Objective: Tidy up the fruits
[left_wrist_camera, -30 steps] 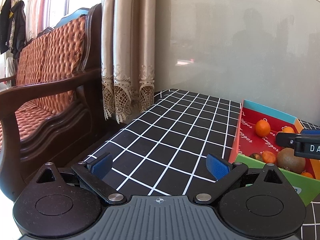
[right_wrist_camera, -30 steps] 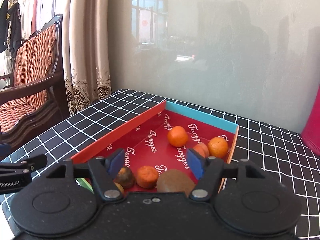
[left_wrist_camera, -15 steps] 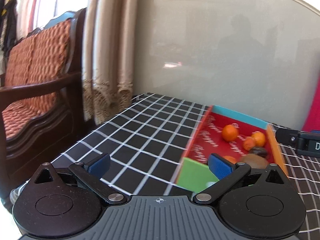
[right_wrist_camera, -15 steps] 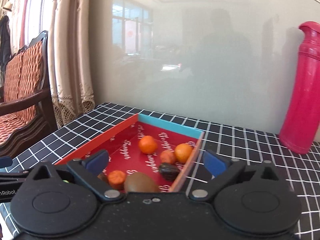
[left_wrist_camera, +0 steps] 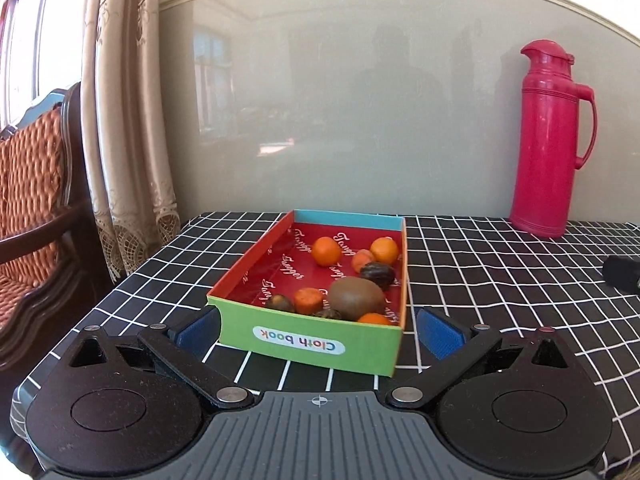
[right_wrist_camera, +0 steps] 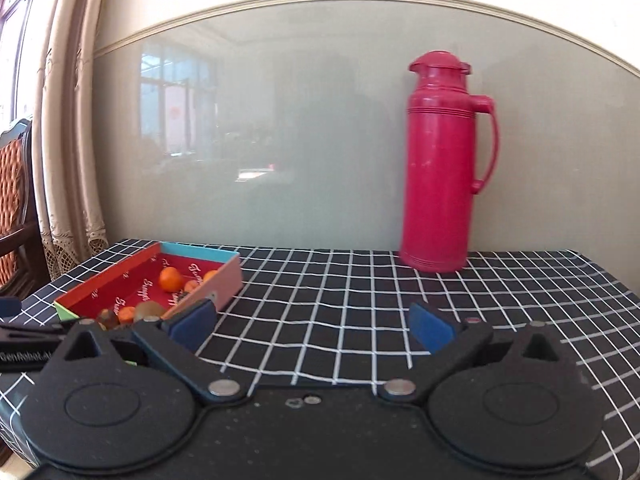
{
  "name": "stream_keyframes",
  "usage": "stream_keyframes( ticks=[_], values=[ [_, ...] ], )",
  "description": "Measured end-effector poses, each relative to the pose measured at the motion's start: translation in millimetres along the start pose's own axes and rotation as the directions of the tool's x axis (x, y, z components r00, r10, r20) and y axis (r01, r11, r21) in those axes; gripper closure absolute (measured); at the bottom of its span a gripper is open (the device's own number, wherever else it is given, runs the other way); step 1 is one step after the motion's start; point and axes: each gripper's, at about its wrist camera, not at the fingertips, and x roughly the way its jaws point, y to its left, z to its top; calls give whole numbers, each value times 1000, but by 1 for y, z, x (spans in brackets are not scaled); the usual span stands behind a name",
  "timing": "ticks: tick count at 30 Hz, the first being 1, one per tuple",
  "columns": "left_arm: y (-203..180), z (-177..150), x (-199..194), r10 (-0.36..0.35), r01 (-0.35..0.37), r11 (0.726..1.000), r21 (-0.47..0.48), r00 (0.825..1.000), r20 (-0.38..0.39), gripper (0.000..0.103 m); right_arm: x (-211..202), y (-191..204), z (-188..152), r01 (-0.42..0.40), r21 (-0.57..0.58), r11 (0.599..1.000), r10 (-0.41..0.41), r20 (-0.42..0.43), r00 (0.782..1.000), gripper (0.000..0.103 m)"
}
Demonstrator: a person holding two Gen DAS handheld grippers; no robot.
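A cardboard box point(left_wrist_camera: 248, 280) with a red inside and a green end marked "Cloth book" lies on the checked tablecloth. It holds several small oranges point(left_wrist_camera: 326, 251), a brown kiwi point(left_wrist_camera: 355, 298) and a dark wrinkled fruit point(left_wrist_camera: 378, 271). My left gripper point(left_wrist_camera: 316, 332) is open, its blue pads either side of the green end and not pressing on it. My right gripper point(right_wrist_camera: 312, 326) is open over bare cloth, with nothing between its fingers. The box point(right_wrist_camera: 224, 280) lies to its left.
A tall red thermos flask point(left_wrist_camera: 546, 152) stands at the back right by the glossy wall, also in the right wrist view point(right_wrist_camera: 440, 184). A wooden chair with an orange cushion point(left_wrist_camera: 28, 184) and a curtain point(left_wrist_camera: 128, 120) stand left of the table's edge.
The right gripper's jaws have opened wide and it has moved right, out from over the box. The left gripper has swung right and now faces the box's green end.
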Motion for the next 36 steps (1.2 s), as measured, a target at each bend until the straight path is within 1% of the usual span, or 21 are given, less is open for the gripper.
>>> stream_keyframes(
  ticks=[2, 7, 8, 10, 13, 17, 19, 21, 29, 36],
  values=[
    [-3, -3, -9, -3, 3, 1000, 16, 1000, 1, 0, -5, -1, -6, 9, 7, 1000, -9, -6, 1000, 0],
    [-6, -14, -19, -12, 12, 998, 66, 1000, -1, 0, -18, 7, -8, 41, -42, 998, -39, 63, 997, 0],
    [-4, -15, -18, -14, 14, 998, 59, 1000, -7, 0, -18, 8, -8, 47, -46, 998, -44, 72, 996, 0],
    [0, -14, -17, -26, 26, 999, 37, 1000, -6, 0, -15, 10, -8, 44, -42, 998, -42, 58, 997, 0],
    [3, -15, -16, -19, 19, 999, 35, 1000, 3, 0, -7, 15, -10, 38, -49, 998, -37, 21, 999, 0],
    [10, -12, -13, -21, 21, 1000, 7, 999, 36, 0, -5, 20, -11, 31, -53, 998, -30, 22, 999, 0],
    [13, -12, -9, -21, 21, 1000, -7, 999, 30, 0, -3, 22, -11, 36, -54, 998, -35, 19, 999, 0],
    [17, -13, -6, -36, 37, 999, -35, 999, 17, 0, 0, 23, -12, 37, -56, 998, -36, 10, 999, 0],
    [13, -14, -8, -33, 35, 999, -31, 998, 45, 0, -1, 24, -13, 33, -65, 997, -33, 6, 999, 0],
    [8, -14, -7, -39, 40, 999, -17, 998, 44, 0, 0, 23, -13, 32, -60, 998, -32, 4, 999, 0]
  ],
)
